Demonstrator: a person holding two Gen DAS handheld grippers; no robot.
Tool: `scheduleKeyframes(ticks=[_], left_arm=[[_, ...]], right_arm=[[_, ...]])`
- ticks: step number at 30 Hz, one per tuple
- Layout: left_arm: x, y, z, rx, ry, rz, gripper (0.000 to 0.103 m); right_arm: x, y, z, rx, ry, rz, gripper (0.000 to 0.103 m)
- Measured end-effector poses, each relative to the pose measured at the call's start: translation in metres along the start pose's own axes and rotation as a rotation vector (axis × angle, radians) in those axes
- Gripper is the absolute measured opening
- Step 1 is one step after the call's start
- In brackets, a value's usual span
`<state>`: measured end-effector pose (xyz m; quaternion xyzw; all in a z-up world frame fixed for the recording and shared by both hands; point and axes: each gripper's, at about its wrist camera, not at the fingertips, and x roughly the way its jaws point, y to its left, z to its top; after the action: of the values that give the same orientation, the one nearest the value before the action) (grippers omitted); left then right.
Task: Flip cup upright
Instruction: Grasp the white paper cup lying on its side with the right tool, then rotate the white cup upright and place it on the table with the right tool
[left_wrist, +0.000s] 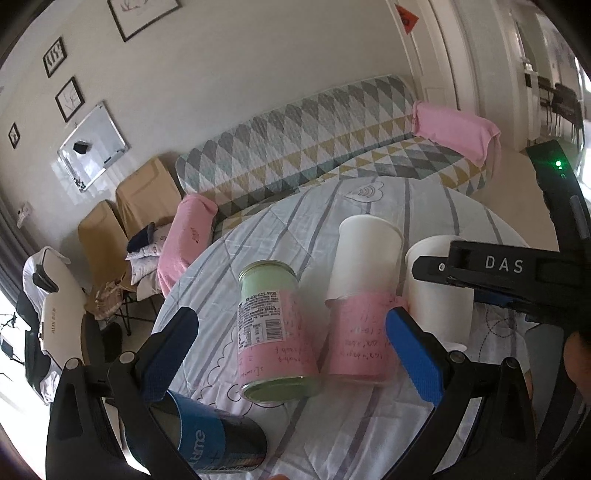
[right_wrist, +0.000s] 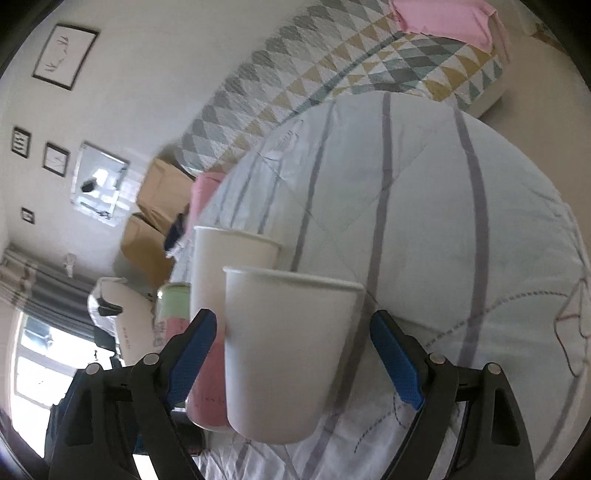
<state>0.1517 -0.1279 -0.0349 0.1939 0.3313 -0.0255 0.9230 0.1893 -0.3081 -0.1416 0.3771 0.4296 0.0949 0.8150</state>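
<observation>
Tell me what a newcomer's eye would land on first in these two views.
First, the white paper cup standing upright, mouth up, between the open fingers of the right gripper. Next, the green-and-pink glass jar on the striped cloth table, framed by the open left gripper. Behind, the triangle-patterned sofa.

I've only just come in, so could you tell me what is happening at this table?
A person holds two grippers over a quilted table. The right gripper is open around an upright white paper cup, its fingers not pressing it. The left gripper hangs open near a green jar and a cup-topped pink jar.
</observation>
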Motion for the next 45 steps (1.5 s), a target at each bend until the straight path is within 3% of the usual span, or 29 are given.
scheduleKeyframes(ticks=[2,9,16,22,28,34,36,45], left_arm=[[0.001,0.001,0.001,-0.005,0.002,-0.007,0.103],[-0.005,0.011,-0.001,-0.037,0.01,-0.019,0.103],[-0.017,0.032,-0.011,-0.082,0.015,0.004,0.103],[-0.026,0.051,-0.024,-0.123,0.034,0.008,0.103],[-0.034,0.054,-0.035,-0.121,0.05,-0.006,0.103],[-0.046,0.057,-0.044,-0.12,0.047,-0.015,0.103],[-0.05,0.061,-0.046,-0.128,0.049,-0.024,0.103],[-0.089,0.08,-0.067,-0.209,-0.009,-0.078,0.103]], right_arm=[[-0.003,0.001,0.0,-0.015,-0.013,0.004,0.07],[-0.022,0.018,-0.006,-0.144,-0.102,0.009,0.07],[-0.036,0.048,-0.036,-0.437,-0.215,-0.125,0.07],[-0.043,0.06,-0.069,-0.581,-0.284,-0.196,0.07],[-0.042,0.066,-0.098,-0.656,-0.298,-0.248,0.07],[-0.05,0.068,-0.106,-0.659,-0.3,-0.25,0.07],[-0.053,0.07,-0.11,-0.661,-0.31,-0.257,0.082],[-0.086,0.097,-0.137,-0.703,-0.345,-0.259,0.083]])
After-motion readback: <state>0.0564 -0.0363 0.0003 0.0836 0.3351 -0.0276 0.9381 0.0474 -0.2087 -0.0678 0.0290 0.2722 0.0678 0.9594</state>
